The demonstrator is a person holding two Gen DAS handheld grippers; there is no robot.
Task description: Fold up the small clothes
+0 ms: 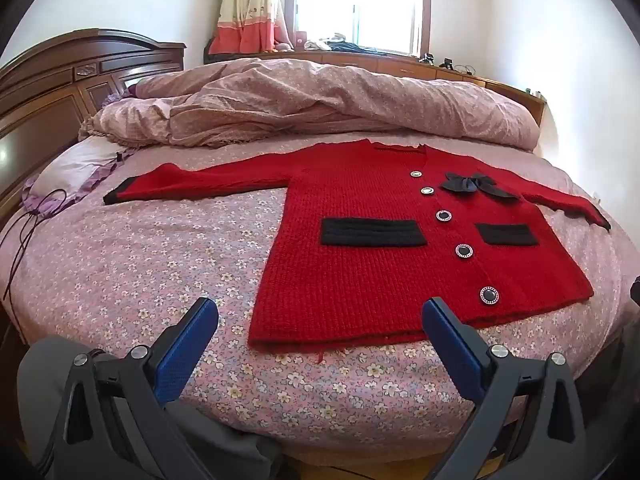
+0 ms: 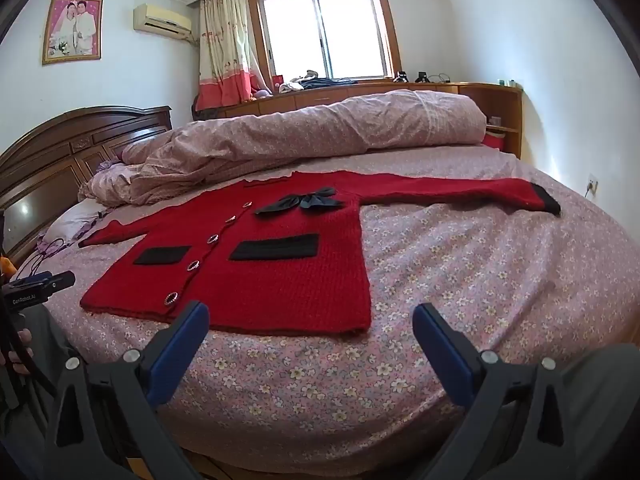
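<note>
Red cardigan [image 1: 400, 248] spread flat on the bed [image 1: 140, 248], my left gripper [image 1: 320, 312] and right gripper [image 2: 312, 316] gaped wide, both empty, short of its hem.

The left hand-held gripper [image 1: 320, 314] is tilting downward, its two blue-padded fingers [image 1: 188, 344] standing wide apart at about 7 and 5 o'clock in its own view, gripping nothing. The right hand-held gripper [image 2: 311, 318] is likewise pointing a little below level, its blue fingers [image 2: 444, 350] spread fully with nothing between them. In the right wrist view, the body of the left hand-held gripper is showing at 9 o'clock, with the person's hand [image 2: 18, 354] wrapping its handle just below, near 8 o'clock at the frame edge.
</note>
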